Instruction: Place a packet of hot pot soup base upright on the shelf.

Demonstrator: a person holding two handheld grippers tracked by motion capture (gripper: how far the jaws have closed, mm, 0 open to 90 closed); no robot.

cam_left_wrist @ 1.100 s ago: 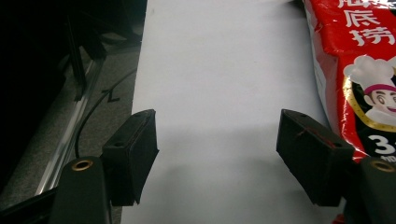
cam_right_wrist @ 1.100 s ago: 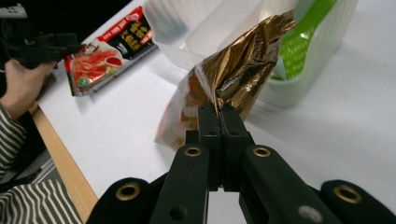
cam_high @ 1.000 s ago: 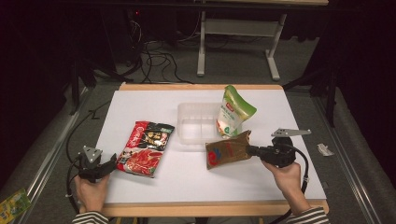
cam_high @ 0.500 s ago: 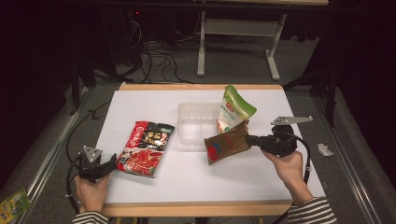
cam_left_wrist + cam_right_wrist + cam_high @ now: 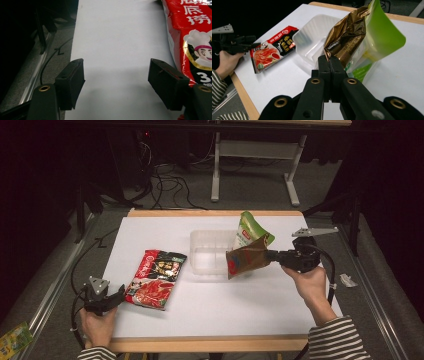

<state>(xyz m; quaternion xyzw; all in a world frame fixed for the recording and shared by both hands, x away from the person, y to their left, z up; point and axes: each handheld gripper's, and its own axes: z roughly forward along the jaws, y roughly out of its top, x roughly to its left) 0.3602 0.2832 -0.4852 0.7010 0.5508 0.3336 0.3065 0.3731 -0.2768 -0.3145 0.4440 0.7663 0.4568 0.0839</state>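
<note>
A: High view: the brown pouch [image 5: 247, 261] is seen pinched by its edge in the right hand-held gripper [image 5: 274, 256], lifted clear of the desk [image 5: 225, 305] and hung just at the near right corner of the clear plastic tray [image 5: 207, 255]. Can anything be counted as done?

B: The pick-up can be judged complete. In the right gripper view the jaws are seen pressed together on the pouch's crimped corner, and the pouch is carried tilted, its lower end over the tray's rim.

A: And what is left?

B: By the look of it, the work in hand is the loading of the tray, and nothing is seen lying inside it. The brown pouch is not yet set down. The green pouch [image 5: 250, 231] is stood upright just behind it, beside the tray's right side, and the red packet [image 5: 155, 279] is laid flat on the desk to the left of the tray, apart from it.

A: Is the left hand-held gripper [image 5: 117, 295] engaged at all?

B: No. In the left gripper view its jaws are held wide apart with only bare desk between them; the red packet is shown just past the right jaw, not gripped.

A: So an early stage is judged?

B: Yes: one pouch lifted, none placed, two untouched.
</note>
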